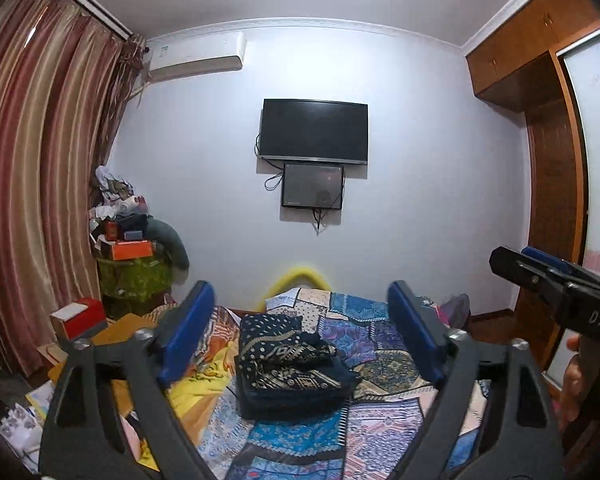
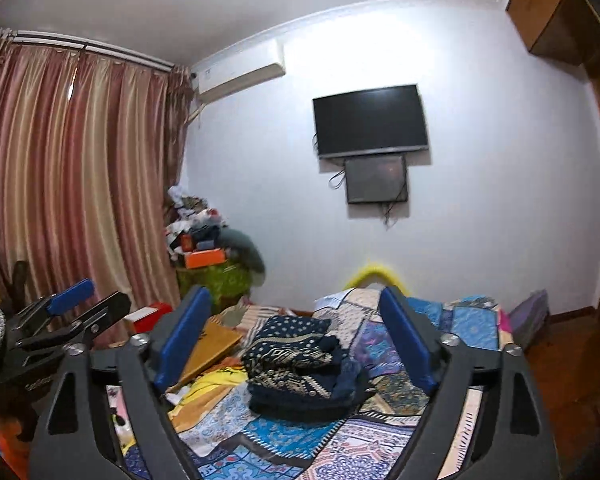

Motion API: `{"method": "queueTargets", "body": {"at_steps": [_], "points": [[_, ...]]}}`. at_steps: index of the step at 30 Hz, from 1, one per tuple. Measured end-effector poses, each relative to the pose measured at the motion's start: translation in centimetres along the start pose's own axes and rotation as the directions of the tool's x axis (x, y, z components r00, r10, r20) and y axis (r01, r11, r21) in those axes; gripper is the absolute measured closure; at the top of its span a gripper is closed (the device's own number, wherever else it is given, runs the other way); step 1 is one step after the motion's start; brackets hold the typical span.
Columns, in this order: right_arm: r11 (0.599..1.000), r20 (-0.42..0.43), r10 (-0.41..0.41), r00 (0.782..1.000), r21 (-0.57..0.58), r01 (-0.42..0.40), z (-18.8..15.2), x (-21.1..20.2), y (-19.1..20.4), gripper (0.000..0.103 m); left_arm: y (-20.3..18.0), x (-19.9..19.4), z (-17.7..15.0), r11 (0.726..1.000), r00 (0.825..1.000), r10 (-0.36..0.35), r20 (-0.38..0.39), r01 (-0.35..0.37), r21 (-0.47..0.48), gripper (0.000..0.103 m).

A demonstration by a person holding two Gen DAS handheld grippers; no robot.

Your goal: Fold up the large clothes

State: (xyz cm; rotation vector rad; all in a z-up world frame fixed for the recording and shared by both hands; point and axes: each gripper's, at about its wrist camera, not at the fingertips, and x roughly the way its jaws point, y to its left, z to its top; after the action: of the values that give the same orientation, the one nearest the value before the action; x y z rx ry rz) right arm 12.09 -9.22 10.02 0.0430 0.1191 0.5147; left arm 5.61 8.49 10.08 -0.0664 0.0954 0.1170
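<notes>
Both hand-held grippers up in the air, well clear of the bed (image 1: 380, 420), pointed at the far wall. Left hand-held gripper (image 1: 300, 344): jaws spread wide, nothing between them. Right hand-held gripper (image 2: 296, 344): same, wide apart and empty.

Task item: dark navy patterned garment (image 1: 288, 364), sitting as a compact stacked bundle mid-bed on the patchwork bedspread (image 1: 364, 332). Looks already folded, so my read is the fold is done or close to it. Top layer is a bit rumpled and leans to the right side in the right wrist view.

Risks from here:
- Bundle isn't square. If either gripper comes back down and clips the top layer, the stack likely slides open, since loose fabric layers have no grip on each other.
- Yellow cloth (image 1: 196, 384) lies just beside the bundle on its left. A low pinch on that side could grab both fabrics.
- Bedspread is busy-patterned and soft; a deep pinch at the bundle's base could catch the spread and drag everything.
- Wooden board (image 2: 212, 344) and red box (image 1: 78, 318) sit off the bed's left edge, so a wide left swing could hit them.
- Grippers are near each other; the right one shows at the left view's edge, so crossing paths risks a clash.
</notes>
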Motion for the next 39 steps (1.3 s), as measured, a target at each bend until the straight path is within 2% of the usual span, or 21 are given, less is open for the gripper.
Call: {"method": "queueTargets", "body": {"at_steps": [2,6,21,39], "points": [[1.0,-0.005,-0.012,1.0,-0.004,0.012,-0.1,0.0,0.2,0.016,-0.1,-0.5,-0.3,1.0,1.0,0.004,-0.002,-0.004,-0.008,0.011],[1.0,-0.026,-0.022,0.999,0.017,0.023,-0.3,0.5,-0.1,0.006,-0.2,-0.9,-0.8,0.999,0.999,0.039,-0.002,-0.039,-0.001,0.008],[0.999,-0.047,-0.029,0.998,0.02,0.03,-1.6,-0.3,-0.3,0.006,-1.0,-1.2,-1.6,0.999,0.999,0.052,-0.009,-0.052,0.003,0.006],[0.999,-0.084,-0.029,0.996,0.027,0.032,-1.6,-0.6,-0.8,0.006,-1.2,-0.6,-2.0,0.998,0.998,0.064,-0.016,-0.064,0.018,0.002]]}}
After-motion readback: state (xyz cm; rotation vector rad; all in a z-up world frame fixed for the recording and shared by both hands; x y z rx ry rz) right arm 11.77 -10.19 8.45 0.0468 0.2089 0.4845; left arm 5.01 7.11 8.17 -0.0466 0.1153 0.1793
